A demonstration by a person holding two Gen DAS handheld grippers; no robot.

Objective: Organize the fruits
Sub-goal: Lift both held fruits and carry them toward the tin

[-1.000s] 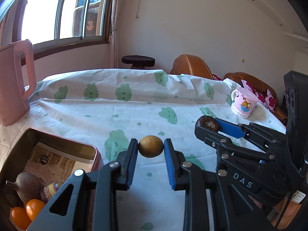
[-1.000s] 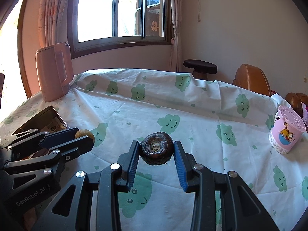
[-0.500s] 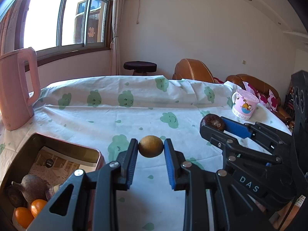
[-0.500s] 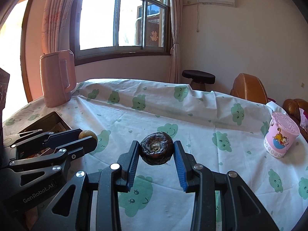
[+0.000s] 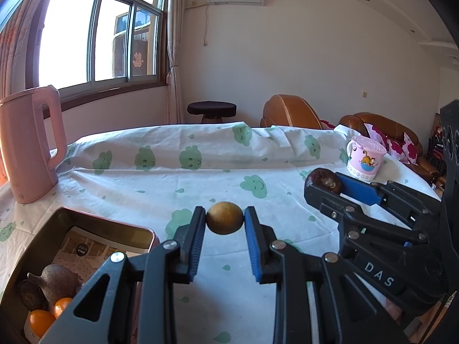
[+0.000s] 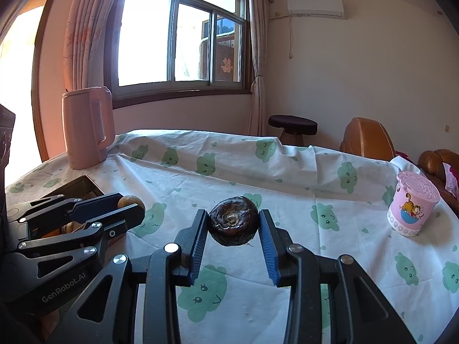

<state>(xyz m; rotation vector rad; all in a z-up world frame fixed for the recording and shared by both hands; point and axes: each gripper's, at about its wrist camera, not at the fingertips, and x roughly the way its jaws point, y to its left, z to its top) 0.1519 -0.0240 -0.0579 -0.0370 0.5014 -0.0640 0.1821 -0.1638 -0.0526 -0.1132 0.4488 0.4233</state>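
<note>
My left gripper (image 5: 225,218) is shut on a small round tan fruit (image 5: 224,218), held above the clouded tablecloth just right of a metal tin (image 5: 86,219). The tin holds two small oranges (image 5: 43,318) and dark brown fruits (image 5: 57,282). My right gripper (image 6: 233,223) is shut on a dark wrinkled fruit (image 6: 233,225), lifted off the cloth. In the left wrist view the right gripper (image 5: 322,182) shows at the right with that dark fruit (image 5: 322,180). In the right wrist view the left gripper (image 6: 130,202) shows at the left with the tan fruit (image 6: 130,200).
A pink kettle (image 5: 28,146) stands at the table's far left, also pink kettle (image 6: 86,127). A pink cartoon cup (image 5: 364,157) stands at the right, seen too as cup (image 6: 411,203). Beyond the table are a dark stool (image 5: 212,110) and brown leather seats (image 5: 289,111).
Both views have tipped up a little, showing more wall and window. Both fruits stay clamped in the same place between the pads.
</note>
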